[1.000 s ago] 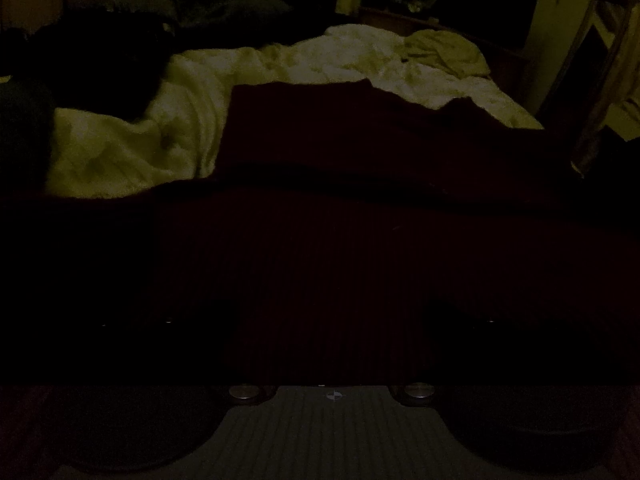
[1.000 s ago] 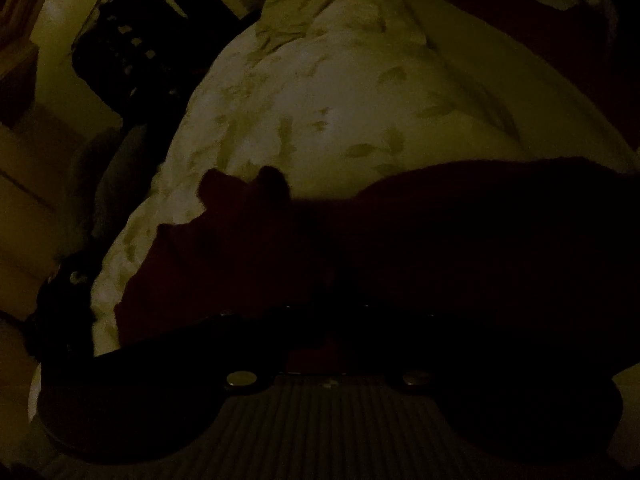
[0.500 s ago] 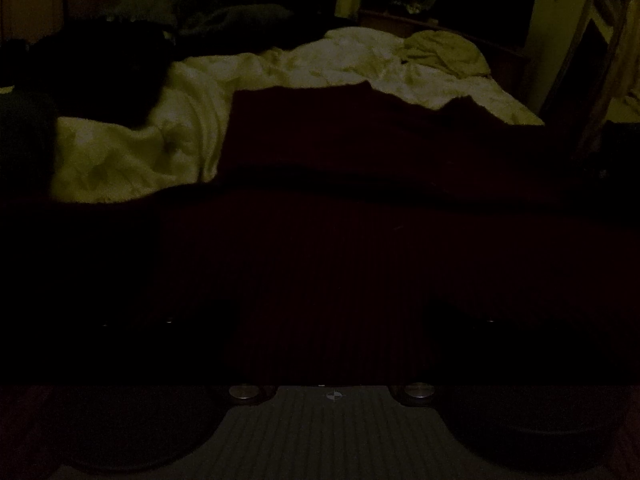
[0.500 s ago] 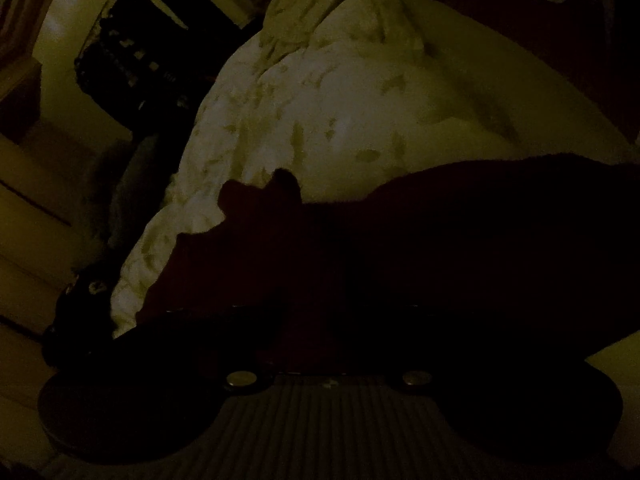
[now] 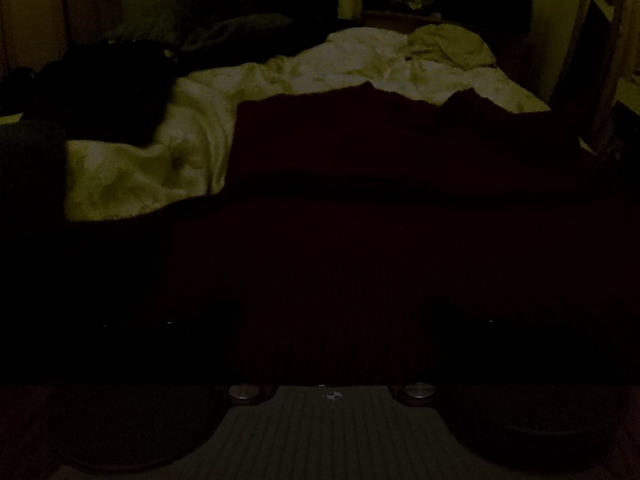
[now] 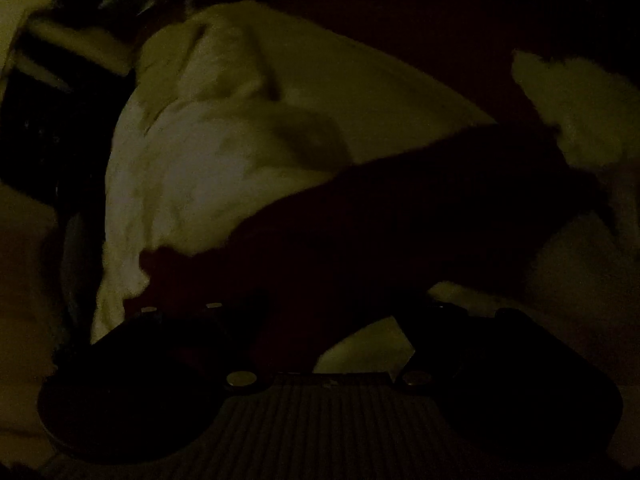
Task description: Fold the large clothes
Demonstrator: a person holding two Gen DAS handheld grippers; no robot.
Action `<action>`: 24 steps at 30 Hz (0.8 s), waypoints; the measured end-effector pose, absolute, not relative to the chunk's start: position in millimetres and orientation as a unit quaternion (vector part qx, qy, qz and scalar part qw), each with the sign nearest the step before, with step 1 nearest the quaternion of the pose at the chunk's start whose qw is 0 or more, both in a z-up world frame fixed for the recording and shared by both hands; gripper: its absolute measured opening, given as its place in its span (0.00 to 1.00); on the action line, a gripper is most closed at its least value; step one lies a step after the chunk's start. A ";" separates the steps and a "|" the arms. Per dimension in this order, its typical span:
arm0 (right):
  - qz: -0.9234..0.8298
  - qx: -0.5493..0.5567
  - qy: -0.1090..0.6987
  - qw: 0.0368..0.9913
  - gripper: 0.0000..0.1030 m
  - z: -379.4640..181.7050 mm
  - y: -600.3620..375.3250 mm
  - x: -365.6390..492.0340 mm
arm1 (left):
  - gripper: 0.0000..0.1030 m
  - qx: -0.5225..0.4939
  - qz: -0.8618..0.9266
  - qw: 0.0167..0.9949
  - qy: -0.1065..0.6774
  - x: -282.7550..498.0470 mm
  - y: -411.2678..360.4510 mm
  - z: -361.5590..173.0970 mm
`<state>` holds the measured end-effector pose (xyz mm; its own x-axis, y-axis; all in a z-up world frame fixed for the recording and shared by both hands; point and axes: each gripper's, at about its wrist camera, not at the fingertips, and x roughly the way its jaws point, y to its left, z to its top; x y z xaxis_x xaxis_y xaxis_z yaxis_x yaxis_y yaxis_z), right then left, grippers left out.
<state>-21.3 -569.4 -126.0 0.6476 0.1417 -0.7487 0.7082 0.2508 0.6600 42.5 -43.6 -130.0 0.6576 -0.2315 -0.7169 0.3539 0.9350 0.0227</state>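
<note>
Folding a large dark red garment (image 5: 400, 148) spread across a bed (image 5: 360, 64), shown in very dim light. White bedding (image 6: 224, 152) covers the bed; the garment lies over its near portion, a horizontal fold line visible in the left view, with its far edge ragged against the pale cover. In the right view one dark stretch of the cloth, perhaps a sleeve (image 6: 440, 208), runs diagonally over the bedding towards the right tongs (image 6: 324, 320). These appear slightly parted, with fabric lying between them; whether they clamp it cannot be told. Left tongs (image 5: 328, 320) hover low over the garment's near part, their state too dark to read. Judgement: the step is carrying one side inward. To do it well, keep the cloth taut, lift only enough to clear the bedding, and lay the edge parallel to the existing fold, since loose bedding beneath may bunch
</note>
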 end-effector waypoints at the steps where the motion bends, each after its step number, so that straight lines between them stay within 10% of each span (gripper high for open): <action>1: -0.201 0.604 0.362 0.681 0.73 -136.6 -573.3 -25.0 | 1.00 0.082 -0.161 0.907 0.381 42.3 -44.3 -130.1; 5: -0.191 0.659 0.322 0.652 0.86 -161.6 -581.7 -20.4 | 1.00 0.087 -0.158 0.907 0.380 41.5 -46.1 -131.7; 12: -0.233 0.721 0.225 0.613 0.80 -196.5 -599.1 -5.4 | 1.00 0.088 -0.158 0.907 0.381 41.6 -45.9 -132.2; 20: -0.283 0.750 0.104 0.589 0.29 -219.8 -628.7 -39.0 | 1.00 0.083 -0.161 0.907 0.380 41.7 -43.6 -132.7; 24: -0.282 0.694 0.097 0.655 0.20 -199.3 -633.7 -38.4 | 1.00 0.082 -0.161 0.907 0.380 41.6 -44.0 -132.9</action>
